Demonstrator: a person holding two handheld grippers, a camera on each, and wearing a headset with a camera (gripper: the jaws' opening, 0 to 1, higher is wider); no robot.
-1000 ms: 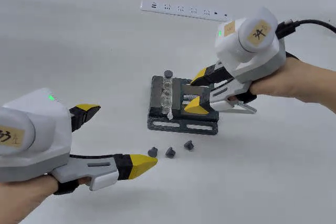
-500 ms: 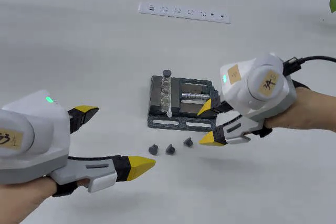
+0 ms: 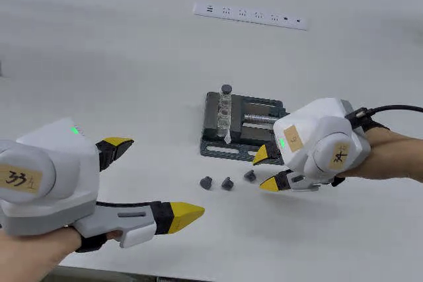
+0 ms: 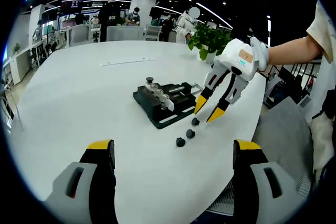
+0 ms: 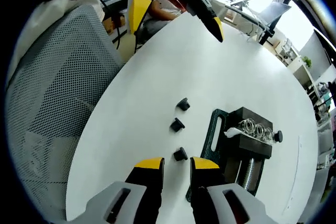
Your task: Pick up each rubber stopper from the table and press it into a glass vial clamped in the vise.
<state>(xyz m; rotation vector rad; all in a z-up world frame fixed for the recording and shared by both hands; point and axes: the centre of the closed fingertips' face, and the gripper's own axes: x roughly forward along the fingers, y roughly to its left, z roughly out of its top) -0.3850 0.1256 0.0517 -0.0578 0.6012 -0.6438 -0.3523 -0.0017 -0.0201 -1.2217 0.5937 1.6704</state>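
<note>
A black vise [image 3: 242,130] [image 4: 164,99] [image 5: 239,142] clamps a row of glass vials [image 3: 226,114] [image 5: 255,128]; the far vial carries a dark stopper [image 3: 227,89] [image 5: 277,136]. Three loose rubber stoppers [image 3: 227,183] [image 4: 190,134] [image 5: 177,125] lie in a line on the white table in front of it. My right gripper [image 3: 266,170] [image 4: 208,108] [image 5: 177,164] hangs open just short of the nearest stopper [image 3: 250,176] [image 5: 180,154], with that stopper ahead of the gap between its tips. Wide open and holding nothing, my left gripper [image 3: 153,177] [image 4: 173,145] stays left of the stoppers.
A white power strip [image 3: 251,15] lies at the back of the table. The table's near edge runs close under both grippers. A grey mesh chair [image 5: 58,93] stands off the edge, and a potted plant [image 4: 210,38] sits at the far side.
My right gripper has come off the vise, moving toward me and down to the nearest loose stopper, its jaws still open. The left gripper has kept its place.
</note>
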